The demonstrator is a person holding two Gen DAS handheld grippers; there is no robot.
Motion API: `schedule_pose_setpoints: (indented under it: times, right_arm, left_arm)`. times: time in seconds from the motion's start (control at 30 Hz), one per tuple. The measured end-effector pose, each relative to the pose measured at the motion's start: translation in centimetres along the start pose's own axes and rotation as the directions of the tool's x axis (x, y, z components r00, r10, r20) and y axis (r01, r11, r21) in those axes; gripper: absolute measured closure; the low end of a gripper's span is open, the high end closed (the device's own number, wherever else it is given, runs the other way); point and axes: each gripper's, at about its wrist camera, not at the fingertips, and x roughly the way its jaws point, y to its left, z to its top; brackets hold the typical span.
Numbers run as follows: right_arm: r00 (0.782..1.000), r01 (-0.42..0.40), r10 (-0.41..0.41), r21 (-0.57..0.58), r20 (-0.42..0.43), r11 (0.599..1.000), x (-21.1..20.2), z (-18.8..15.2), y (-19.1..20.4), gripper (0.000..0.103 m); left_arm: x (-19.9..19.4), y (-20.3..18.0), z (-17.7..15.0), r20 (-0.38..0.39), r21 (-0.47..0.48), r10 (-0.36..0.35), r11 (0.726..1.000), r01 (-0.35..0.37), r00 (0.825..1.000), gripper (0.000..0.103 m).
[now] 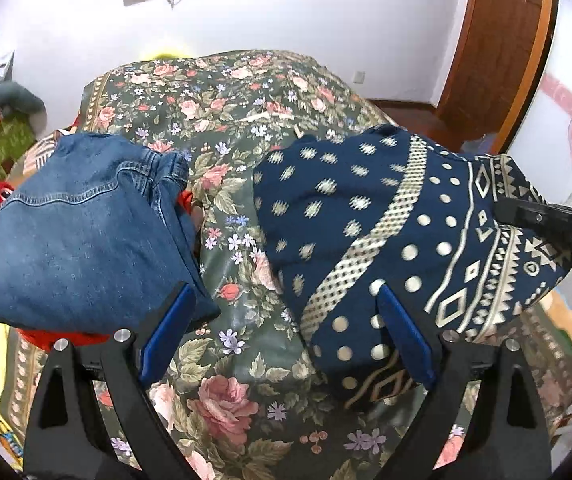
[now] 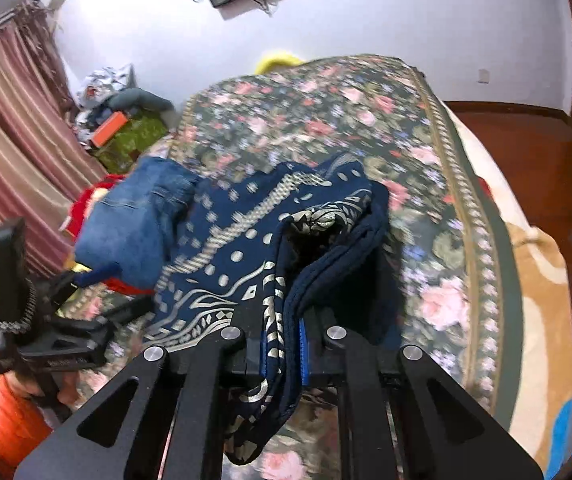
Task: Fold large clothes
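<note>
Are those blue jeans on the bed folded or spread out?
Folded. The jeans lie as a compact, squared bundle on the floral bedspread, with no legs stretched out.

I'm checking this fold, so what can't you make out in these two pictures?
- Navy patterned garment: underside hidden by its own folds, both views.
- Red item: mostly covered by folded jeans, left view.
- Floral bedspread: motion-blurred, right view.
- Right gripper: pads buried in cloth.
</note>
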Motion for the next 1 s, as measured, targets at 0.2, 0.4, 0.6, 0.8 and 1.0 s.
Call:
schedule_pose_setpoints:
  times: [0.2, 0.4, 0.6, 0.8, 1.0]
  right_arm:
    - [0.997, -0.001, 0.009, 0.104, -0.077, 0.995, 2.6, -2.2, -3.6, 0.093]
    - [0.997, 0.01, -0.002, 0.092, -0.083, 0.996, 2.2, -3.1, -4.0, 0.089]
    - [0.995, 0.052, -0.044, 0.082, -0.093, 0.995, 1.3, -4.1, -5.1, 0.086]
    - [0.992, 0.103, -0.102, 0.006, -0.079, 0.995, -0.1, -4.4, -4.3, 0.085]
    - [0.989, 0.147, -0.143, -0.105, 0.039, 0.984, -3.1, -2.4, -1.5, 0.08]
  left_arm:
    - [1.9, -0.7, -1.5, -0.038, 0.014, -0.043, 0.999, 0.044, 0.998, 0.01]
    - [2.5, -0.3, -2.3, -0.046, -0.001, -0.06, 0.998, 0.06, 0.997, 0.009]
    - [2.7, 0.0, -2.6, -0.044, -0.025, -0.066, 0.998, 0.065, 0.997, 0.009]
    - [2.4, 0.0, -2.9, -0.053, -0.047, -0.071, 0.997, 0.068, 0.996, 0.009]
    - [1.5, 0.2, -1.9, -0.052, -0.017, -0.032, 0.999, 0.032, 0.998, 0.01]
